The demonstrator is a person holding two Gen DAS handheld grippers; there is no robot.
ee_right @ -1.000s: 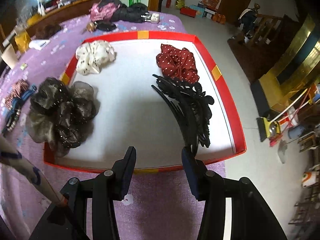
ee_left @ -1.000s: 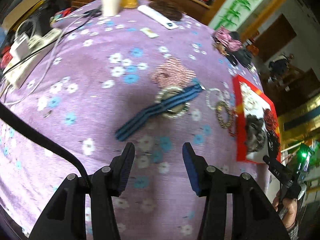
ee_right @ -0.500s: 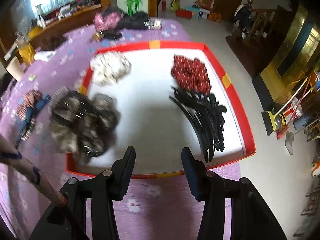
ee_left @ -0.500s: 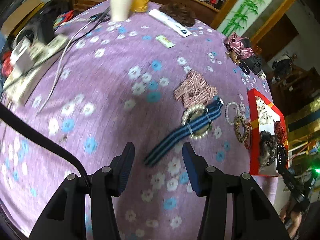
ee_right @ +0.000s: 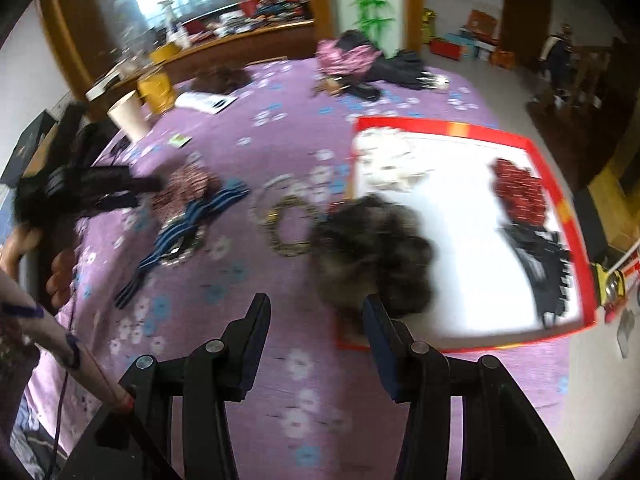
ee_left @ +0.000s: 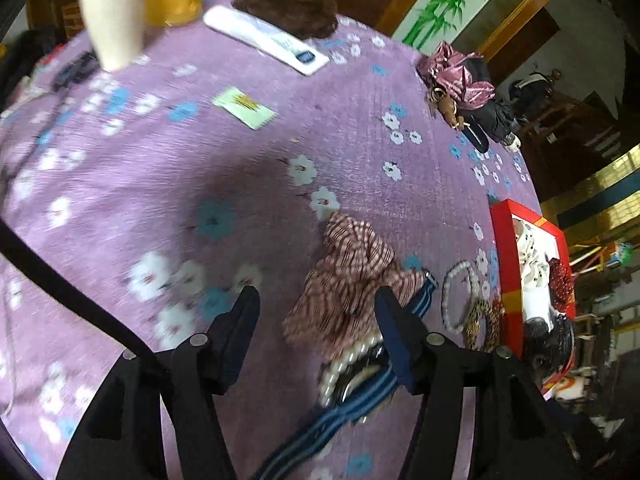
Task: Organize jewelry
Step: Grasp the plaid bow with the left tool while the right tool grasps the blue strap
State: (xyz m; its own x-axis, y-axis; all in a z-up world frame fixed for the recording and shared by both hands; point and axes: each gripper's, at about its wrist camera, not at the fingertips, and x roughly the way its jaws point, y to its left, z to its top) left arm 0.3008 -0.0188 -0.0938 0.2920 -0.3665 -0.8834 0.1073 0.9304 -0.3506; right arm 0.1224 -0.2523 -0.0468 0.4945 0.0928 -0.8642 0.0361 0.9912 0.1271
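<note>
Purple floral cloth [ee_left: 240,152] everywhere, with loose pieces bunched near the red tray [ee_right: 556,200] rather than in it. Left gripper [ee_left: 316,320] over the striped pink scrunchie [ee_left: 352,280], jaws opening, nothing pinched between them yet, pads clear of the fabric. Right gripper [ee_right: 316,332] parted and empty, hanging above bare cloth just short of the tray's near edge. Likely trouble: a snagged neighbour. Scrunchie lying on the blue striped band [ee_left: 352,412], that band threaded across a pearl ring [ee_left: 352,364], so a deep bite probably drags all three along. Further risk of pinching the cloth itself and tugging everything on it, the white pearl bracelet [ee_left: 460,296] and the gold beaded bracelet [ee_left: 480,324] close by included. Inside the tray already: a white scrunchie [ee_right: 384,160], a red dotted one [ee_right: 516,188], black clips [ee_right: 548,264]; a big dark scrunchie [ee_right: 372,252] spilling over the tray's near corner, apt to be knocked off by a careless pass. Heavy blur in both views, so fine contact hard to judge.
</note>
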